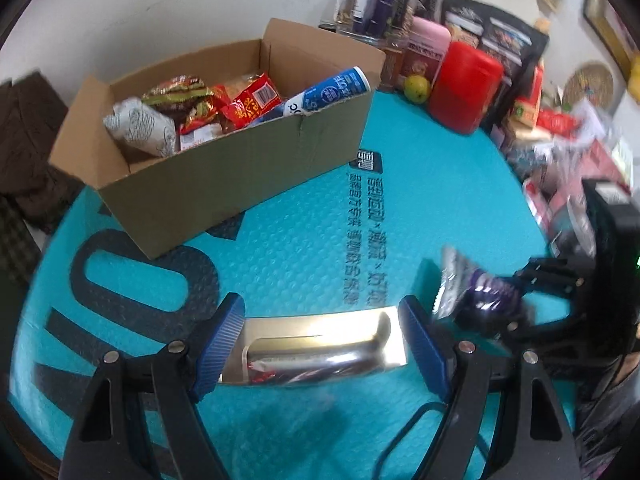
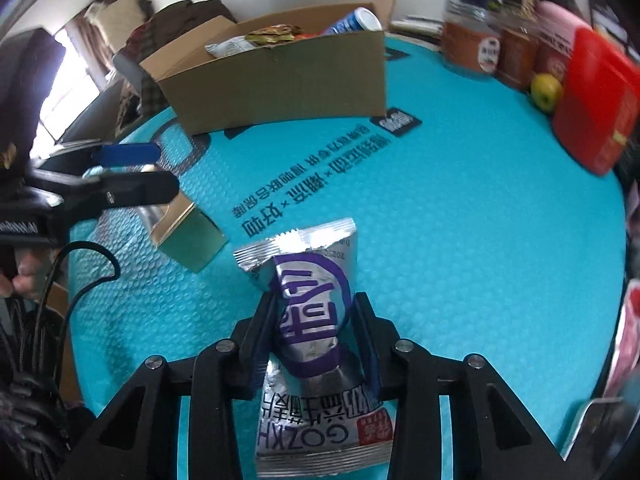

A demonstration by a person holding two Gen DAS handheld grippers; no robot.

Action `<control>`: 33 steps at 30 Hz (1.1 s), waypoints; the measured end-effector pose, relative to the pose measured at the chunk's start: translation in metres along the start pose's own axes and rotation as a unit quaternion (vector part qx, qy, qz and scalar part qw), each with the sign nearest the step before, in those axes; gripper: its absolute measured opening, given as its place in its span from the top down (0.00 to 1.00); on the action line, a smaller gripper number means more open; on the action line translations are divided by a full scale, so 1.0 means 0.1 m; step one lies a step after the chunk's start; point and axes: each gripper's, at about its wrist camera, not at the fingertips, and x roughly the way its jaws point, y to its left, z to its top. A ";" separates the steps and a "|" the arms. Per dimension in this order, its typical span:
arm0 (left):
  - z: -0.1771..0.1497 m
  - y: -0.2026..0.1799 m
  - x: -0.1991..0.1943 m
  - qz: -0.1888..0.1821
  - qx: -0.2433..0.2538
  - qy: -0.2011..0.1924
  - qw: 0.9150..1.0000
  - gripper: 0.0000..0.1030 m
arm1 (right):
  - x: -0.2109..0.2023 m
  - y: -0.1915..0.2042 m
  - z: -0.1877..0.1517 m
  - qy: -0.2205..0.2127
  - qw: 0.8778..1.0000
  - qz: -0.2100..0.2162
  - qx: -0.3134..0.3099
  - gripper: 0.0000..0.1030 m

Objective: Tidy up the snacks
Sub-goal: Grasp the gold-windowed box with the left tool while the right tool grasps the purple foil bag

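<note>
An open cardboard box [image 1: 224, 176] holding several snack packets stands on the teal mat at the back left; it also shows in the right wrist view [image 2: 280, 80]. My left gripper [image 1: 322, 344] is shut on a shiny silver-gold box [image 1: 320, 344], held across between its blue pads; that box shows in the right wrist view [image 2: 188, 236] too. My right gripper [image 2: 314, 340] is shut on a silver and purple snack packet [image 2: 316, 312] above the mat. That packet also shows at the right of the left wrist view [image 1: 476, 292].
A red canister [image 1: 464, 84], a green fruit [image 1: 416, 87], jars and dark packages line the back right of the table. More packets lie blurred at the right edge [image 1: 568, 168]. The teal mat [image 1: 420, 200] carries dark printed lettering.
</note>
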 end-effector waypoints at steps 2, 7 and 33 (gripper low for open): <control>-0.04 -0.06 0.01 0.018 0.028 0.008 0.999 0.23 | 0.00 0.00 -0.02 0.000 1.000 -0.003 0.002 0.63; -0.16 -0.12 -0.07 0.019 0.051 0.018 0.998 0.23 | -0.02 -0.01 -0.01 0.001 1.000 -0.004 0.012 0.63; -0.48 0.58 -0.15 -0.061 -0.146 -0.029 0.987 0.23 | 0.08 0.63 0.00 -0.022 0.999 0.027 -0.004 0.63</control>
